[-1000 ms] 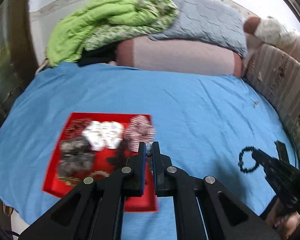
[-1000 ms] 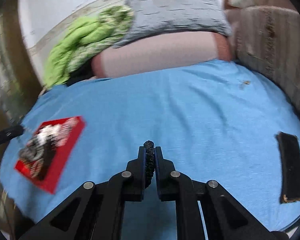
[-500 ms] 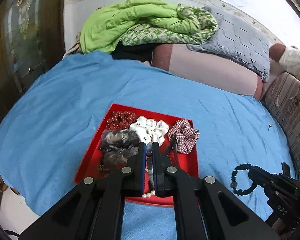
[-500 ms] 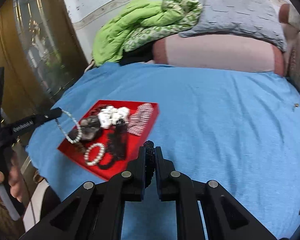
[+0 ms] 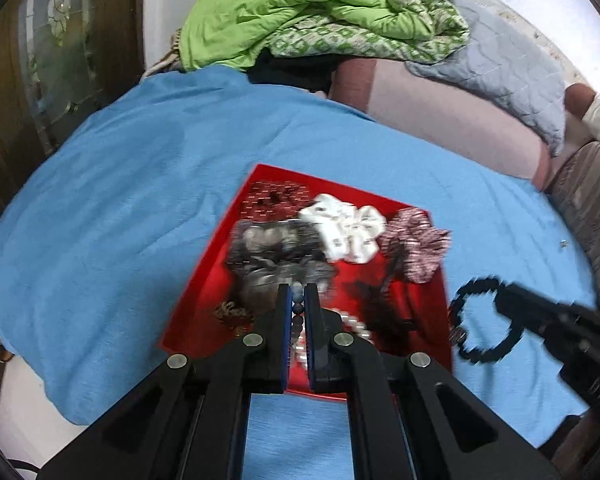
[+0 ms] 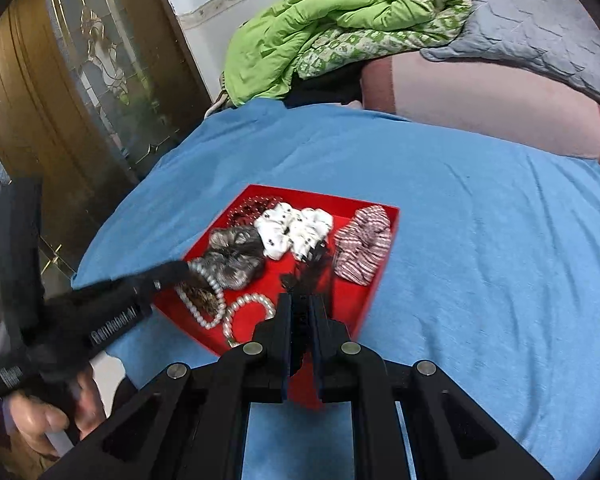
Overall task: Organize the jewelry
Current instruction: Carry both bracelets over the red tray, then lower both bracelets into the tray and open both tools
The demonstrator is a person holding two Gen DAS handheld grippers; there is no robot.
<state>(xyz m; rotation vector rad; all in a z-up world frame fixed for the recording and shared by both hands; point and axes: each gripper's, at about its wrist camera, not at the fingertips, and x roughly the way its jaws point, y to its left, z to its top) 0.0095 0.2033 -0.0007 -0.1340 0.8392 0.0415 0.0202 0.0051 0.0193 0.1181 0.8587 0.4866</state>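
A red tray lies on the blue sheet and holds several scrunchies, a white pearl bracelet and a black piece. My left gripper is shut on a pale bead bracelet over the tray's near part. From the right wrist, the left gripper reaches in from the left with the pale bead bracelet dangling as a loop. My right gripper is shut on a black bead bracelet at the tray's near edge. In the left wrist view, the right gripper holds the black bead bracelet just right of the tray.
Blue sheet covers the bed. A green quilt, a grey cushion and a pink bolster are piled at the far end. A wooden door with glass stands left. A person's hand grips the left tool.
Both grippers have swung in over the red tray, each still shut on its bracelet. The right one came from the open sheet on the right. The tray looks larger and closer.
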